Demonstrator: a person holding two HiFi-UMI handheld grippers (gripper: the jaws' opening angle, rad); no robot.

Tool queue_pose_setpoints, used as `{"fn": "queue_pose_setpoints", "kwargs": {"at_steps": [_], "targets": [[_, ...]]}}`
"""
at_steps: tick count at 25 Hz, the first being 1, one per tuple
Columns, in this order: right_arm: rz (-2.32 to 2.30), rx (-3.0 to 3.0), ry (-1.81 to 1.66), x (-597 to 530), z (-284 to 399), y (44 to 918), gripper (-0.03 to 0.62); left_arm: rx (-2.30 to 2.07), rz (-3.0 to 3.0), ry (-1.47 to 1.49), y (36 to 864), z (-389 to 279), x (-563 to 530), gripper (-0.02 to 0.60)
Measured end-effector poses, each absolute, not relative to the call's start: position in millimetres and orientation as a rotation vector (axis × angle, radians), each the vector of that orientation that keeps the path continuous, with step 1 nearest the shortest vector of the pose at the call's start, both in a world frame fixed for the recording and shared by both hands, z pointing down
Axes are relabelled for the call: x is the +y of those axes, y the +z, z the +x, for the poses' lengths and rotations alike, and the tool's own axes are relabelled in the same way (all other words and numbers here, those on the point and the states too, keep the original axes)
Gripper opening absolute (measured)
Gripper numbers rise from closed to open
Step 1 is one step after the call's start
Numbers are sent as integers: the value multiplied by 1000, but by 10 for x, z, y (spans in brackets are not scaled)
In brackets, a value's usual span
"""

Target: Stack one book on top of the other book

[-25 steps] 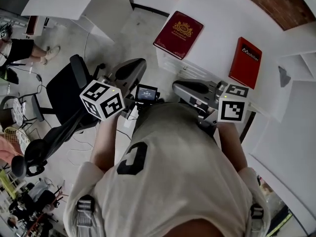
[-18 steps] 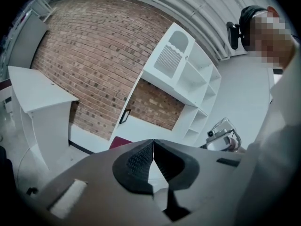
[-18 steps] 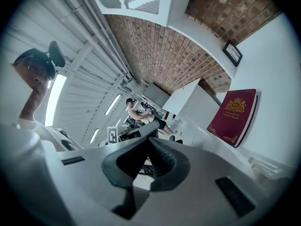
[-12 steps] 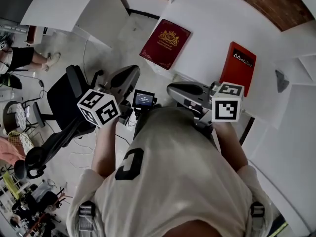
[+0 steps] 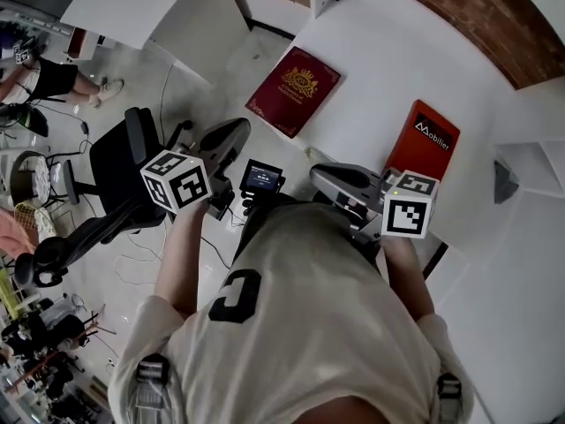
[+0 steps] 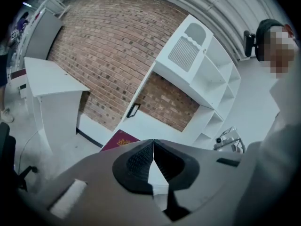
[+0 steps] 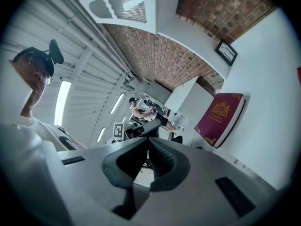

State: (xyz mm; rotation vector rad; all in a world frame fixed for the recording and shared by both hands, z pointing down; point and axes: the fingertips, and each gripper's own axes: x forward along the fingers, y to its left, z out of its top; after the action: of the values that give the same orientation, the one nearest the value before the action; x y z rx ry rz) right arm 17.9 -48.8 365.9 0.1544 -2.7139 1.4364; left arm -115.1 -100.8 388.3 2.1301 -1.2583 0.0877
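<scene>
Left tongs [image 6: 153, 142]: closed tip to tip with nothing between them; held off the counter's near edge, pointing toward it [image 5: 244, 124].
Right tongs [image 7: 147, 139]: tips also meet and hold nothing; they sit level at the near edge [image 5: 315, 173].
Counter [image 5: 371, 69]: plain white and smooth, set against a brick wall.
Maroon book [image 5: 293, 91]: lies flat and face up near the counter's left edge, untouched; the left gripper view [image 6: 120, 140] shows it just beyond the tongs, and it also shows in the right gripper view [image 7: 221, 117].
Red book [image 5: 422, 140]: lies flat toward the counter's right side, well apart from the maroon one, with bare counter between them.
Key relation: both books lie ahead of the tongs; the maroon one is ahead of the left pair, the red one ahead and to the outside of the right pair.
Long axes: the maroon book runs diagonally from near-left to far-right; the red one points more nearly straight away, slightly tilted.
Nearer hand: left for maroon, right for red, as I judge it.
Surfaces: the maroon cover is matt and hardbacked, with a gold crest and gold corner ornaments; the red cover is smoother, with white lettering.
Shapes: both are thin, stiff rectangular slabs.
Tong pads: dark ribbed rubber set in grey plastic shells.
Handling: a flat book likely needs an edge lifted before the pads can pinch it.
</scene>
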Motion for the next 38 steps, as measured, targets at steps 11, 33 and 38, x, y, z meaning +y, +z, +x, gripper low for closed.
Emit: {"fn": "queue_pose_setpoints", "kwargs": {"at_steps": [11,33,38], "targets": [[78,-2672,1393,-580,192,3775,5,-1373,1985,93,4056,-1454,-1159,5],[305,-2555,1324,-1012,-494,3862,5,-929,1793,326,6001,-1657,-2051,397],[341,-2550,1308,-1049,-498,3853,6,-861,1748,312,6172,-1584,-2064,400]]}}
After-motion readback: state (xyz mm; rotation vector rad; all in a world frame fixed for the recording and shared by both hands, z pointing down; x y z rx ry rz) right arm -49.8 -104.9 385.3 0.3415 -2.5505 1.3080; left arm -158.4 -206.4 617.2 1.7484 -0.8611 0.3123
